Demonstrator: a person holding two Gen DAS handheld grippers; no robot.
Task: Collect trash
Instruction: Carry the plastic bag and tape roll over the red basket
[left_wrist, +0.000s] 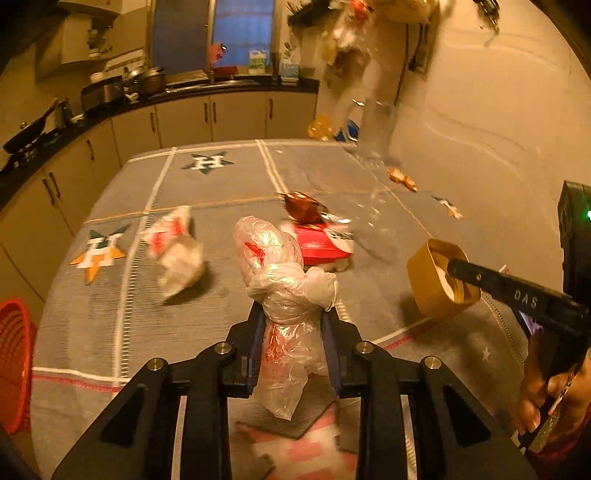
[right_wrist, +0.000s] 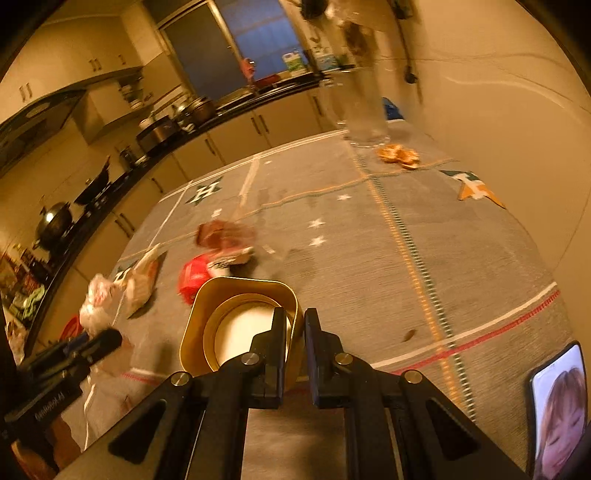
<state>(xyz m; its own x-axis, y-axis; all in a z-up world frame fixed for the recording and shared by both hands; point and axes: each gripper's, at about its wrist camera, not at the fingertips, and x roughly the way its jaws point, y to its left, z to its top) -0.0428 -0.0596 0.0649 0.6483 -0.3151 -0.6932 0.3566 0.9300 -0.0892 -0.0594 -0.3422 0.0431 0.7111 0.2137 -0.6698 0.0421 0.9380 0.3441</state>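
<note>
My left gripper is shut on a crumpled clear plastic bag and holds it above the grey tablecloth. My right gripper is shut on the rim of a gold foil cup, lifted off the table; the cup also shows in the left wrist view. On the cloth lie a crumpled red-and-white wrapper, a red packet, a brown shiny wrapper and orange scraps.
A tall clear glass stands at the table's far right near the wall. A red basket sits off the table's left edge. A phone lies at the near right. Kitchen counters run along the left and back.
</note>
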